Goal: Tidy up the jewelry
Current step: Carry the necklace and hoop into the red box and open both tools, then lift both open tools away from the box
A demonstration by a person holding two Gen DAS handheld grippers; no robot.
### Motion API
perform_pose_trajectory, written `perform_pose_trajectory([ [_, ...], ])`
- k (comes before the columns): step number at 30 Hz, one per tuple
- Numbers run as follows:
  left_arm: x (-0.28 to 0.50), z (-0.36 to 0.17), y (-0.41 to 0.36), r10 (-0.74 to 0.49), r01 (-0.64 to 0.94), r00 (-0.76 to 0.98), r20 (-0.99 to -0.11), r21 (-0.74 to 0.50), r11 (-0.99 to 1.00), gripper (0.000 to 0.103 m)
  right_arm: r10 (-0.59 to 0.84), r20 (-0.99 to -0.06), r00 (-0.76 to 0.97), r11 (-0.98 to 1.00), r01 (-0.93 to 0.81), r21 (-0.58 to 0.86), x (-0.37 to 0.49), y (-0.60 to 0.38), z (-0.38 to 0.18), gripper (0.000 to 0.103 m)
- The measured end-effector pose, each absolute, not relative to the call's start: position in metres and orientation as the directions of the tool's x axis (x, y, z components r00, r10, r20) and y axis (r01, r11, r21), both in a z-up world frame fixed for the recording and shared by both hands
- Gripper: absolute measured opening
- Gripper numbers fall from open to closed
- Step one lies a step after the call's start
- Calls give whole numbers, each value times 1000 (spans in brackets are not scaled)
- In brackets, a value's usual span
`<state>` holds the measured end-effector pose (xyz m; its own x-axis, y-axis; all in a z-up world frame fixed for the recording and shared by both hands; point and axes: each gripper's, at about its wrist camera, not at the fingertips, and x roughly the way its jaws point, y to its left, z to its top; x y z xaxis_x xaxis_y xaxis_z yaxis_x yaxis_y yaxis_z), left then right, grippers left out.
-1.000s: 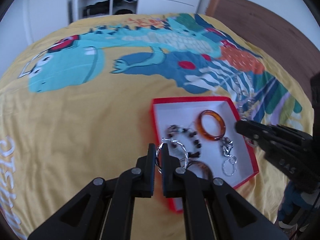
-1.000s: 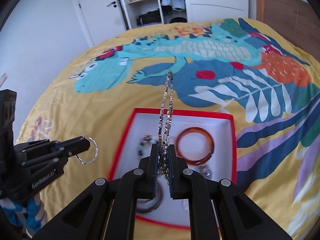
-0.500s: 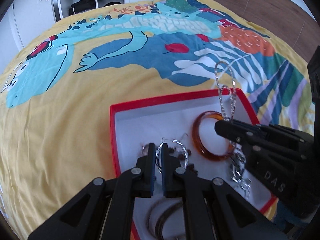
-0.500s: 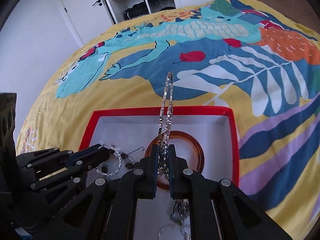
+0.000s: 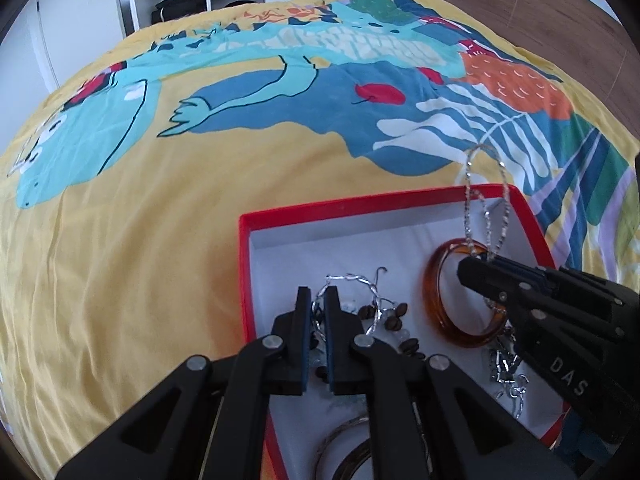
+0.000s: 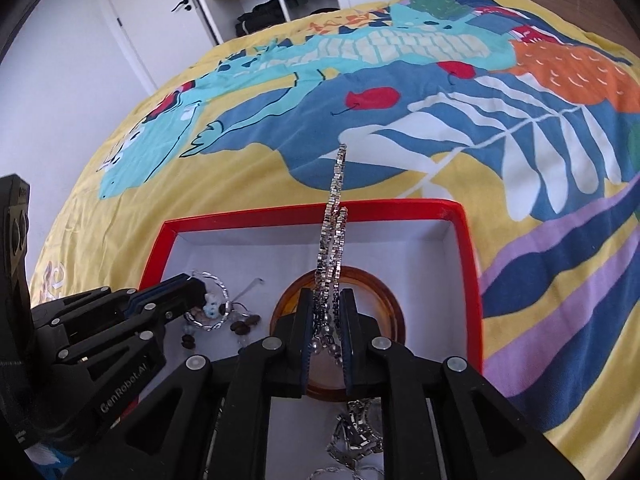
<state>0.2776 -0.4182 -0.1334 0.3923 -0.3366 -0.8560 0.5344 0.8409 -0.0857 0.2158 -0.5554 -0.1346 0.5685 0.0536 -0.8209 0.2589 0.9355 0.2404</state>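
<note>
A: Left gripper (image 5: 318, 304): how do the jaws stand, and on what?

B: Nearly together and just beginning to part, with the twisted silver hoop earring (image 5: 352, 292) between the pads; the hoop stands out ahead of the fingertips, over the left half of the red box (image 5: 244, 280).

A: Right gripper (image 6: 325, 308)?

B: Its jaws are opening too, a narrow gap, with the silver chain (image 6: 334, 224) threaded between them. The chain's loop rises stiffly ahead of the fingertips and crosses the box's far edge in the right wrist view (whether the pads press it at this instant cannot be told for certain).

A: Edges and free room?

B: The box lies on the yellow printed bedspread (image 5: 120, 240), which spreads wide and bare beyond the box's left and far edges. Inside, the white floor near the far-left corner is bare.

A: Contents?

B: An amber bangle (image 5: 452, 300), translucent and glossy, sits toward the right side, directly below the right gripper. Dark coffee-bean beads (image 5: 394, 322) lie scattered mid-floor beside the earring. A heap of silver links (image 6: 356, 432) rests at the near edge, and two metal bangles (image 5: 344, 448) lie near the front-left corner, partly hidden by the left gripper's arms.
</note>
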Motion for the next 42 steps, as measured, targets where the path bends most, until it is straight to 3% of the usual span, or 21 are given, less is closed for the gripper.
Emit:
perform_pose_trajectory([
  [7, 274, -131, -416, -335, 529, 378, -863, -96, 843, 8, 70, -817, 573, 919, 281, 276, 201, -558, -130, 36],
  [19, 253, -97, -404, -360, 540, 398, -844, -102, 836, 17, 60, -801, 596, 906, 305, 295, 162, -553, -104, 39],
  [22, 242, -83, -395, -366, 541, 411, -835, -100, 835, 17, 40, -796, 604, 909, 309, 280, 150, -549, -90, 44],
  [26, 220, -60, -378, -368, 535, 441, -818, -90, 840, 28, 18, -789, 614, 914, 310, 262, 130, -538, -70, 46],
  [32, 184, -16, -338, -369, 502, 505, -781, -83, 861, 31, -27, -767, 641, 929, 300, 218, 96, -506, -31, 59],
  [42, 111, 42, -252, -296, 394, 640, -709, -28, 919, 42, -37, -706, 707, 961, 218, 168, 40, -426, 27, 72],
])
